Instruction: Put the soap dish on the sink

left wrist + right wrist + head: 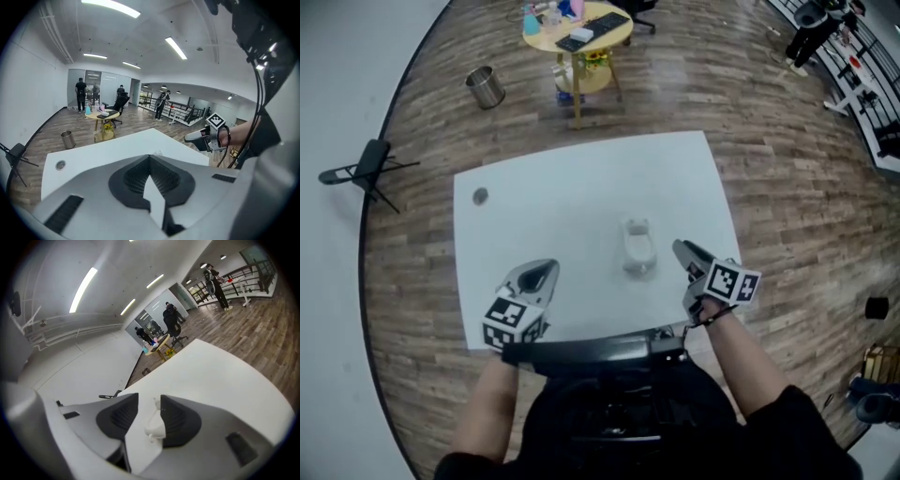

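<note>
Worktop [581, 178]: white, on a wood floor, with a small round grommet [480, 196] near its 10 o'clock corner.
Sink [640, 259]: a small white piece at mid-worktop, its long side running from 12 to 6 o'clock.
Soap dish: cannot be told apart from the sink. A smaller white part [636, 227] touches the sink's 12 o'clock end, and what it is stays unclear.
Left gripper [546, 271]: at 8 o'clock from the sink and well apart from it. The jaws are clenched tip to tip with nothing between them.
Right gripper [682, 250]: at 3 o'clock from the sink, just beside it and not touching. The jaws are released and stand apart. In the right gripper view the sink shows through the gap, lying on the worktop beyond the pads.
Round table [546, 44]: yellow, past the worktop's 12 o'clock edge, loaded with small items.
Bin [486, 87]: metal, on the floor at 9 o'clock from the round table.
</note>
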{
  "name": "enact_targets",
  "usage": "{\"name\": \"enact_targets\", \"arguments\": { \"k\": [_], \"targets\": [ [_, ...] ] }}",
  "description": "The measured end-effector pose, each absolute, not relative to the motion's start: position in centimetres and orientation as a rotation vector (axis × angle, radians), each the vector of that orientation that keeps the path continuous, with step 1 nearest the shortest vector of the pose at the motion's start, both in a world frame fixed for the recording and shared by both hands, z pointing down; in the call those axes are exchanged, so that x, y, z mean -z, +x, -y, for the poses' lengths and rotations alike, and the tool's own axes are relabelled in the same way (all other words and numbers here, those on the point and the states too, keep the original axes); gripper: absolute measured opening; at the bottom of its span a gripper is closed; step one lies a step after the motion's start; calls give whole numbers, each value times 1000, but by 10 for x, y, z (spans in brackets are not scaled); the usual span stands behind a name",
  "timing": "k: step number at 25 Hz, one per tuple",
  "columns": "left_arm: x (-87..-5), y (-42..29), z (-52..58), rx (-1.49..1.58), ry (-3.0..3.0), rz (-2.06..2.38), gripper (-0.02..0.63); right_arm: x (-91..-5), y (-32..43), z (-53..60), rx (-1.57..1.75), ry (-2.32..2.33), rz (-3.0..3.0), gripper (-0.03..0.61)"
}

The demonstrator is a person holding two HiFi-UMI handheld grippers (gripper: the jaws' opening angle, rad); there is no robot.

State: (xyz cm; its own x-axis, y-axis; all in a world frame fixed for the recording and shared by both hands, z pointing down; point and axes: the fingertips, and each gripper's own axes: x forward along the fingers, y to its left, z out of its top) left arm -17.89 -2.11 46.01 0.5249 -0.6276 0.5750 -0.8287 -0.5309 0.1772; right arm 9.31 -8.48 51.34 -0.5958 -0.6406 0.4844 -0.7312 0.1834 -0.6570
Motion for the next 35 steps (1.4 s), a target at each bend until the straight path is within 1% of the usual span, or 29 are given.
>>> {"name": "enact_targets", "arguments": {
  "k": [15,22,27,29,35],
  "targets": [
    [-437,-199,33,-569,2341,1295,-11,-440,88,86,-863,1448,2513,147],
    [-434,-217,36,-534,2345,1332,-11,-420,79,86,-647,1494,2541,137],
    [-438,-234,32,-531,2324,1350,-11,-416,66,87,-577,1464,2554,126],
    [-440,-240,28,-529,2309,1363,-11,-417,60,87,-569,1446,2558,110],
    [-442,-251,19,-526,2282,1388,-11,-418,45,87,-555,1410,2581,101]
  ]
}}
